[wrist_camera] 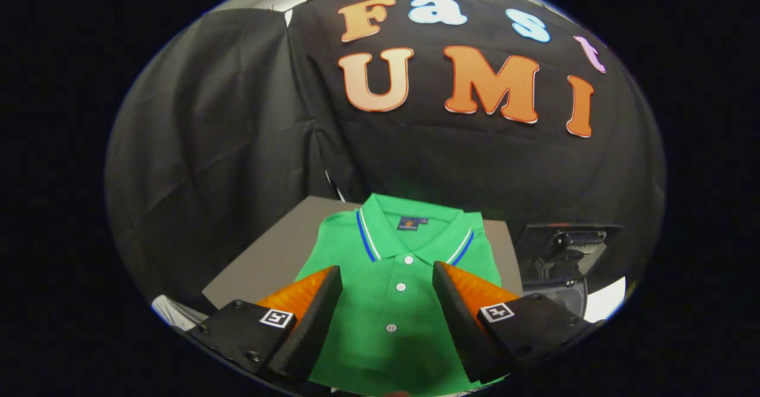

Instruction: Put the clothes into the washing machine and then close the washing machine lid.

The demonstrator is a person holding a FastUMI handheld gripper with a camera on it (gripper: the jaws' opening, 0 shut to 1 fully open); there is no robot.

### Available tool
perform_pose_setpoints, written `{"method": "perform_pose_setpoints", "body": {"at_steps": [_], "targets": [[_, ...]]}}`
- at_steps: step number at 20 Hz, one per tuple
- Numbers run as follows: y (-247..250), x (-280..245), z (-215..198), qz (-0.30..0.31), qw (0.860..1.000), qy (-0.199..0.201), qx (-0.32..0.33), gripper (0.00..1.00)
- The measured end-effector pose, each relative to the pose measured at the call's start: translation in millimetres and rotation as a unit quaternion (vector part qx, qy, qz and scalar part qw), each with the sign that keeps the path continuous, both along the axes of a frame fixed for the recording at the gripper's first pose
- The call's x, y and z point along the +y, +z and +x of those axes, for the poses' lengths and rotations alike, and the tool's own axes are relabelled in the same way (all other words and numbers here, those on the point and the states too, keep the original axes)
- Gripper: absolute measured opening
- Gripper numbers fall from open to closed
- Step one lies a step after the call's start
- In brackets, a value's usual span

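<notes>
Polo shirt point(399, 302) lies flat beneath the tongs point(387, 278), whose fingers stand wide apart, gripping nothing.

A recording booth staged for a laundry chore, not a lived-in home.

Black cloth point(225, 148) hangs as the wall across the upper part of the frame, its panels meeting at a seam left of centre, with a pale strip of bright backdrop along the top edge. In the lower middle a plain grey board point(279, 248) serves as the work surface under a folded green polo shirt point(392, 278); at lower right stands a dark appliance point(564, 254).
</notes>
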State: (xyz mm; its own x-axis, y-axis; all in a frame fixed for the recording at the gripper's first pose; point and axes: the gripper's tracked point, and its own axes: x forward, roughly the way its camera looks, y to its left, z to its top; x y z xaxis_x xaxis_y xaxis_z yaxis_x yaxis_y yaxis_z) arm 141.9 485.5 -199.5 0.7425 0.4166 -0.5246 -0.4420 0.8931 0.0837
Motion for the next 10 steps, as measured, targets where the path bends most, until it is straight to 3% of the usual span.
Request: {"method": "perform_pose_setpoints", "body": {"at_steps": [3,5,10], "targets": [[-31,-10,0,-0.034,0.999,-0.020,0.023,0.99],[-34,-5,5,-0.007,0.999,-0.028,0.018,0.99],[-37,-8,0,-0.004,1.000,-0.015,0.026,0.99]]}}
